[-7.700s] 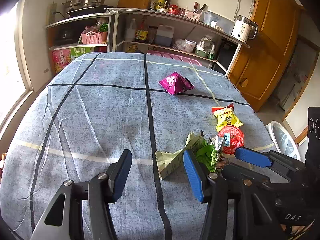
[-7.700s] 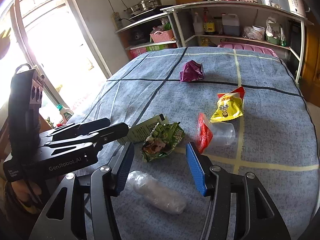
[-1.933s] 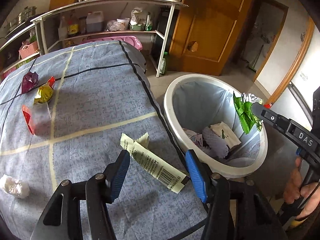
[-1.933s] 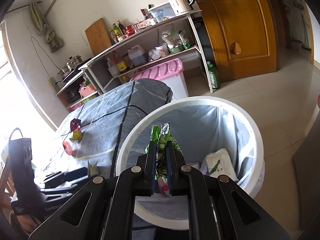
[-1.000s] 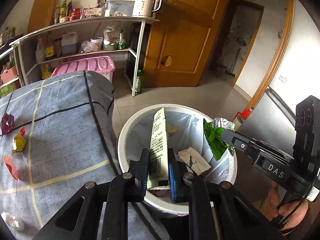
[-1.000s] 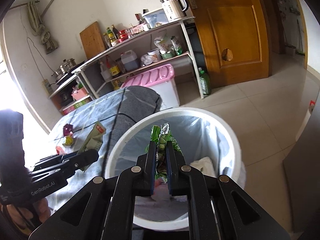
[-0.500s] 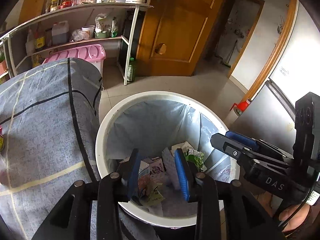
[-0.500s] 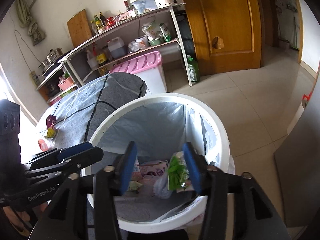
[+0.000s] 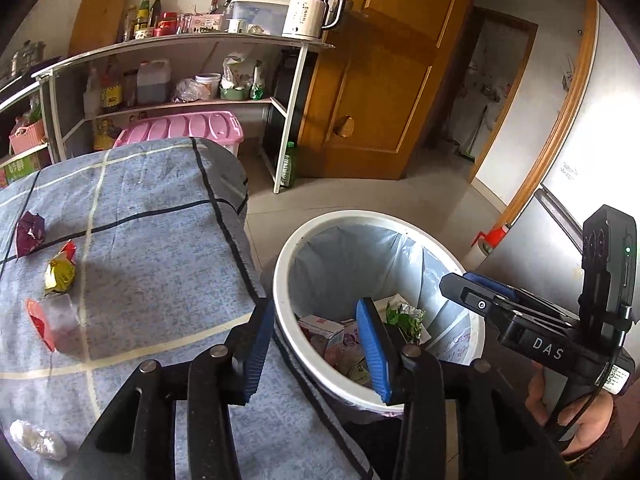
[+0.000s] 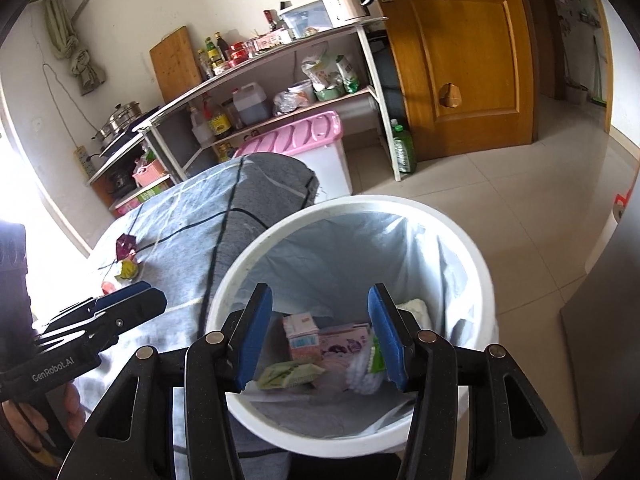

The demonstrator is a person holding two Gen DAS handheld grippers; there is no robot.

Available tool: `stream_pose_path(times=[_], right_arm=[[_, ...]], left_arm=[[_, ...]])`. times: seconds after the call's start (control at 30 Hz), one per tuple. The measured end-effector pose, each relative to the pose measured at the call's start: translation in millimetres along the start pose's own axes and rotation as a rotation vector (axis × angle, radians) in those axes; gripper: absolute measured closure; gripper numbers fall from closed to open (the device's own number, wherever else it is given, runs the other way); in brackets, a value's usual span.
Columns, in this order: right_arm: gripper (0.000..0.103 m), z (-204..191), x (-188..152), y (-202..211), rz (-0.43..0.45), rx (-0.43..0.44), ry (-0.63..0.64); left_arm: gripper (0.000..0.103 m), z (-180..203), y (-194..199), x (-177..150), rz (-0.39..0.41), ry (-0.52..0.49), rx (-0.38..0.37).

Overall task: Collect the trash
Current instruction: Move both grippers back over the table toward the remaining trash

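A white trash bin (image 9: 308, 236) with a pale liner stands on the floor beside the table; it also shows in the right wrist view (image 10: 460, 232). Cartons and wrappers lie inside, among them a green wrapper (image 9: 402, 318) and a pale green carton (image 10: 288, 374). My left gripper (image 9: 316, 348) is open and empty above the bin's near rim and the table edge. My right gripper (image 10: 320, 340) is open and empty over the bin. On the table lie a purple wrapper (image 9: 29, 232), a yellow wrapper (image 9: 60, 274), a clear cup with a red lid (image 9: 52, 320) and a crumpled clear plastic piece (image 9: 38, 440).
The table has a blue-grey cloth (image 9: 152, 248) with dark and pale lines. Behind it stand metal shelves (image 9: 180, 76) with bottles, a pink-lidded box (image 9: 180, 128) and a white kettle (image 9: 308, 12). A wooden door (image 9: 372, 92) is at the back. Tiled floor (image 10: 520, 208) surrounds the bin.
Both grippers have opened wider and stay empty. The left gripper has drawn back from the bin towards the table, so more of the table shows. The dropped wrapper and carton lie in the bin.
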State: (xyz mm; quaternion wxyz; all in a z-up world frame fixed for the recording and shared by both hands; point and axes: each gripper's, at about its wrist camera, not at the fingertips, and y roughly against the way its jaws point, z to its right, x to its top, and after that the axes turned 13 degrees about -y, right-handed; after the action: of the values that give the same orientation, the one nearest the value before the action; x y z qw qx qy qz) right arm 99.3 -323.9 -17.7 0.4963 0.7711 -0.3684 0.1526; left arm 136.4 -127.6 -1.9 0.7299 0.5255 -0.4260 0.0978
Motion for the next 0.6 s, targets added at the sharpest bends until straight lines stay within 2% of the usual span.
stream_pose_path(times=[0.1, 0.23, 0.6], right_arm=[[0.052, -14.7, -3.7, 1.7, 0.002, 0.016, 0.018], [0.052, -36.4, -10.8, 0.7, -0.003, 0.054, 0.038], [0.052, -97.1, -32.4, -22.2, -0.058, 0.146, 0.130]], left_arm=[[0.054, -11.4, 16.6, -7.9, 0.014, 0.009, 0.036], [0.054, -29.5, 38.1, -21.3, 0.029, 0.025, 0.063], [0.053, -91.6, 92.5, -70.9, 0.033, 0.064, 0.227]])
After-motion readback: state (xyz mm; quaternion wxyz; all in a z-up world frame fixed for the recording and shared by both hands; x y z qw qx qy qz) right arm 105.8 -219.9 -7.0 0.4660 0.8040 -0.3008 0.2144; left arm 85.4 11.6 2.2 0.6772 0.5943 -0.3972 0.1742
